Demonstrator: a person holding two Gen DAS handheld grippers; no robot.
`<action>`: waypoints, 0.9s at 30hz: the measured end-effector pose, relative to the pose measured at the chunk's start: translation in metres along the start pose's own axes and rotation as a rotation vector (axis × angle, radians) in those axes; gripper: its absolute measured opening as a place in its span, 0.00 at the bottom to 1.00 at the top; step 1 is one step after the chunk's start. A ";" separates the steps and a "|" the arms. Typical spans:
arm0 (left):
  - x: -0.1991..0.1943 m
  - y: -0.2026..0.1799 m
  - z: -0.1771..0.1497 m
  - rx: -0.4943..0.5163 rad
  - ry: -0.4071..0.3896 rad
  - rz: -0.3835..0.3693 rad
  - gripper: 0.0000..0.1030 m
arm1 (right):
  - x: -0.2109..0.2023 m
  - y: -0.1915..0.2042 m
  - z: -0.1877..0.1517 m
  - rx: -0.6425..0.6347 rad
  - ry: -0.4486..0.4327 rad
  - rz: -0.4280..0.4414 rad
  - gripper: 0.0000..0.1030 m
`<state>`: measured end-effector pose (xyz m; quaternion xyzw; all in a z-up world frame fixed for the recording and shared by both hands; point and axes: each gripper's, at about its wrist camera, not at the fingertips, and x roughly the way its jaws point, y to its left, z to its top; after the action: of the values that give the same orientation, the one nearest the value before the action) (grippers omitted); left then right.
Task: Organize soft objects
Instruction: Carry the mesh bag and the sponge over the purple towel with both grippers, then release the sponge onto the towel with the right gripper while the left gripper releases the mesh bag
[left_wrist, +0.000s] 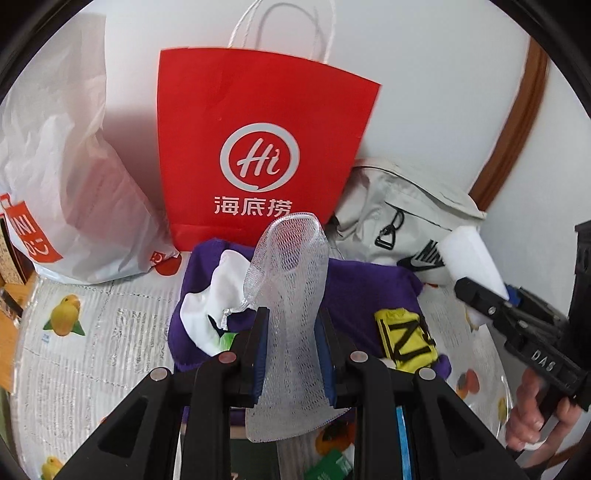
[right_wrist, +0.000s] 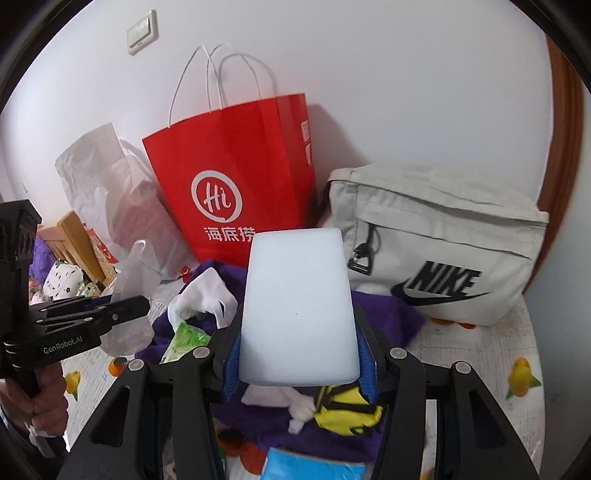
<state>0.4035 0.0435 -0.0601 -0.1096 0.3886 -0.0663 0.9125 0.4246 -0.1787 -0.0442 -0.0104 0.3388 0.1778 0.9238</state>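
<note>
My left gripper (left_wrist: 291, 328) is shut on a white mesh net pouch (left_wrist: 288, 295), held upright above a purple cloth (left_wrist: 362, 280); the pouch also shows in the right wrist view (right_wrist: 133, 273). My right gripper (right_wrist: 299, 343) is shut on a white foam sponge block (right_wrist: 299, 306), which also shows in the left wrist view (left_wrist: 472, 258). On the purple cloth (right_wrist: 388, 314) lie a white sock (left_wrist: 218, 291), a yellow and black fabric piece (left_wrist: 406, 336) and a green packet (right_wrist: 184, 339). A red paper bag (left_wrist: 258, 140) stands behind.
A white plastic bag (left_wrist: 74, 177) stands left of the red bag. A grey Nike bag (right_wrist: 436, 251) leans on the wall at the right. The table has a fruit-print cover (left_wrist: 92, 332). A wooden frame (left_wrist: 513, 118) runs up the right.
</note>
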 end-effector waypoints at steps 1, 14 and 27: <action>0.003 0.002 -0.002 -0.003 0.005 0.000 0.23 | 0.006 0.000 -0.001 0.004 0.003 0.004 0.49; 0.044 0.014 -0.009 -0.016 0.107 -0.006 0.23 | 0.111 -0.017 -0.034 0.033 0.293 -0.014 0.49; 0.062 0.017 -0.013 -0.032 0.142 -0.023 0.23 | 0.123 -0.009 -0.039 0.000 0.303 0.020 0.64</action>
<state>0.4374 0.0458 -0.1159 -0.1236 0.4520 -0.0782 0.8800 0.4902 -0.1534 -0.1530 -0.0336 0.4745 0.1834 0.8603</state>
